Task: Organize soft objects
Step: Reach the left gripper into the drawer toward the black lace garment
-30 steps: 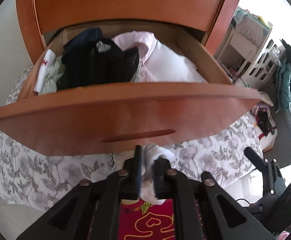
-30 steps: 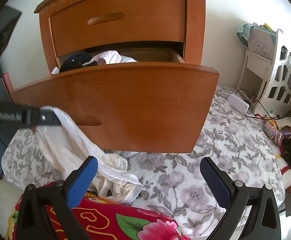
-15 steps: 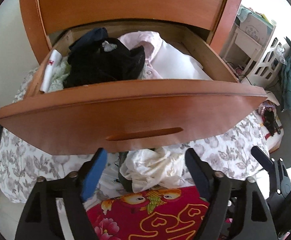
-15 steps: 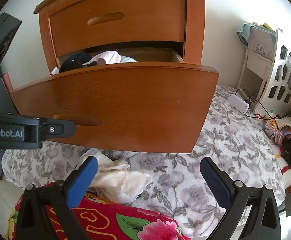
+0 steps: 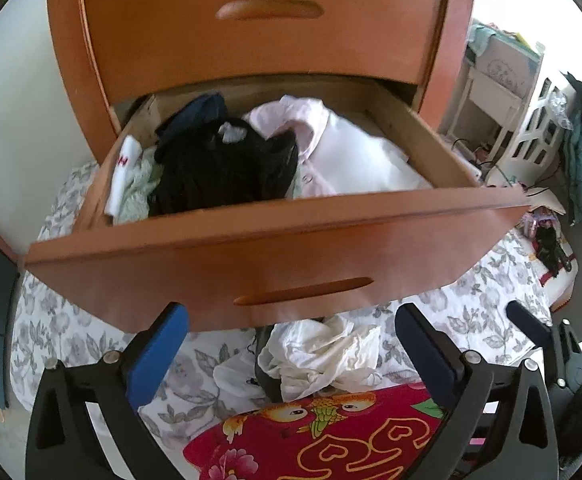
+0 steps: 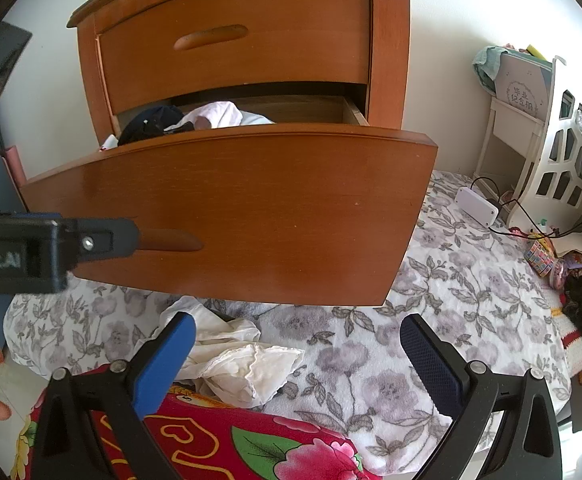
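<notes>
White cloth [image 5: 323, 356] dropped on bed; left hand-held gripper [image 5: 291, 356] opening, right [image 6: 297, 364] apart; label perhaps "Robot.AI".

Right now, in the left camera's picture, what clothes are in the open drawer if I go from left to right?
White sock → pale green cloth → black garment → pink shirt → white cloth.

I read "obot.AI" in white on the left tool's black body [image 6: 15, 258]. Chinese characters on a grey box [image 6: 525, 88]; red mark on white cloth [image 5: 122, 160], unreadable.
</notes>
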`<state>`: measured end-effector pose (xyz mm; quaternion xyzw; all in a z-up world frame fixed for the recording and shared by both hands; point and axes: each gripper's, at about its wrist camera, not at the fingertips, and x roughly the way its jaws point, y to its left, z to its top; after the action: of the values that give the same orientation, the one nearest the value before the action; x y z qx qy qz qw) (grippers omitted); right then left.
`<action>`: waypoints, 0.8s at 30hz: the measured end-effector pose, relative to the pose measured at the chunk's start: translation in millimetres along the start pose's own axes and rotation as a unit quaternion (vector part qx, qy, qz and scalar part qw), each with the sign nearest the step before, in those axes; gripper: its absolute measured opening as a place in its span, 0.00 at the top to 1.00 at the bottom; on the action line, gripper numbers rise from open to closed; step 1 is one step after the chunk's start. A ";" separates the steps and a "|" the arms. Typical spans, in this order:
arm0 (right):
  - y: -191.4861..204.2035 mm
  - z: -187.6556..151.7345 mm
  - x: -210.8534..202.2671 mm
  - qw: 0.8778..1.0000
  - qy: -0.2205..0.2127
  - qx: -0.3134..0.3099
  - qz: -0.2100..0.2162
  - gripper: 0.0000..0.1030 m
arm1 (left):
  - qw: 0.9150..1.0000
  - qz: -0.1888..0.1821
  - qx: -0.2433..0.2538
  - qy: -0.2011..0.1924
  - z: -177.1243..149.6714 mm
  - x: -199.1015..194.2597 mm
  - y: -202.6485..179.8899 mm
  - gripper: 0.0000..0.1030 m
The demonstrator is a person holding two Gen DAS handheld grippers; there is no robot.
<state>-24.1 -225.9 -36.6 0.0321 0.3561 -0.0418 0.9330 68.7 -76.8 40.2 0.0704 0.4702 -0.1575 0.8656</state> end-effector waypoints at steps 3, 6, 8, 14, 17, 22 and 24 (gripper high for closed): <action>-0.2 -0.1 0.0 1.000 0.000 0.000 0.000 0.00 | 1.000 -0.007 0.001 -0.011 4.4 -10.5 -0.8 0.00; -0.3 -0.1 0.0 1.000 0.000 0.000 0.000 0.00 | 1.000 -0.015 -0.003 -0.028 12.1 -25.1 1.5 0.00; -0.4 -0.2 -0.1 1.000 0.000 0.000 0.000 0.00 | 0.999 -0.020 -0.001 -0.048 18.6 -38.6 3.6 0.00; -0.4 -0.6 0.1 1.000 0.000 0.000 0.000 0.00 | 0.992 -0.016 0.007 -0.125 47.0 -81.6 12.7 0.00; -0.2 -0.5 0.0 1.000 0.000 0.000 0.000 0.00 | 0.990 -0.013 0.006 -0.142 60.5 -91.7 21.2 0.00; -0.2 -0.3 -0.2 1.000 0.000 0.000 0.000 0.00 | 0.987 -0.002 -0.004 -0.163 85.0 -102.2 36.1 0.00; -0.2 -0.2 -0.4 1.000 0.000 0.000 0.000 0.00 | 0.988 0.000 -0.011 -0.156 92.6 -99.7 42.9 0.00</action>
<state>-24.5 -226.1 -36.5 0.0325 0.3560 -0.0419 0.9330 105.9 -40.9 173.2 0.0356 0.3314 -0.1617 0.9289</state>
